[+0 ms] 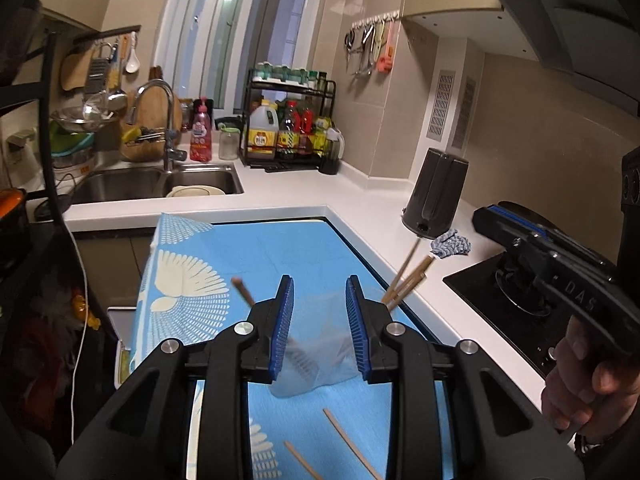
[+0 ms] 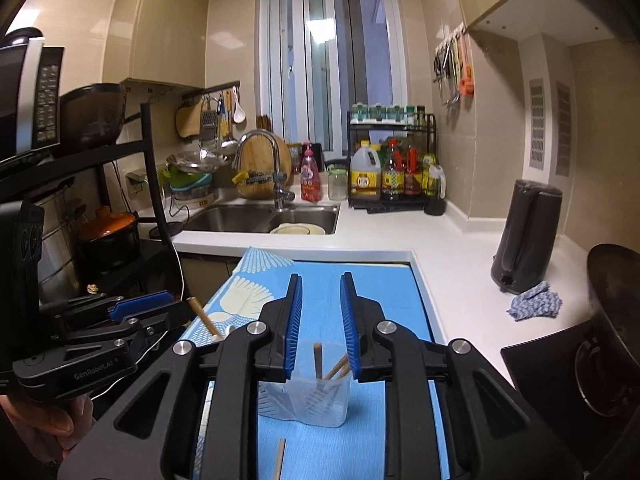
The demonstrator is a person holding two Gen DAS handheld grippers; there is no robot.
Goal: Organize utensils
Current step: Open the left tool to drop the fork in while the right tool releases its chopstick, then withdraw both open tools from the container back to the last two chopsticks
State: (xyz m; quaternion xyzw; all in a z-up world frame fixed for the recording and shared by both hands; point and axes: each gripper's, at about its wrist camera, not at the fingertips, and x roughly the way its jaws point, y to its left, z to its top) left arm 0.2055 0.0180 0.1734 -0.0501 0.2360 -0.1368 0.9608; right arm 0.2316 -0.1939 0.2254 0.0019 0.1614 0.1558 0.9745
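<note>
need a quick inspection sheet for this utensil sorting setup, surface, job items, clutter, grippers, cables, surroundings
surface: blue patterned cloth on a table beside the white countertop.
job's things: clear plastic cup holding several chopsticks; loose chopsticks lying on the cloth in front of it.
clutter: crumpled blue rag and dark kettle on the counter.
grippers: left gripper open, nothing between its fingers; right gripper open, above the cup.
cables: white cable hanging at the left of the table.
surroundings: sink with faucet, condiment rack, window, stove.
</note>
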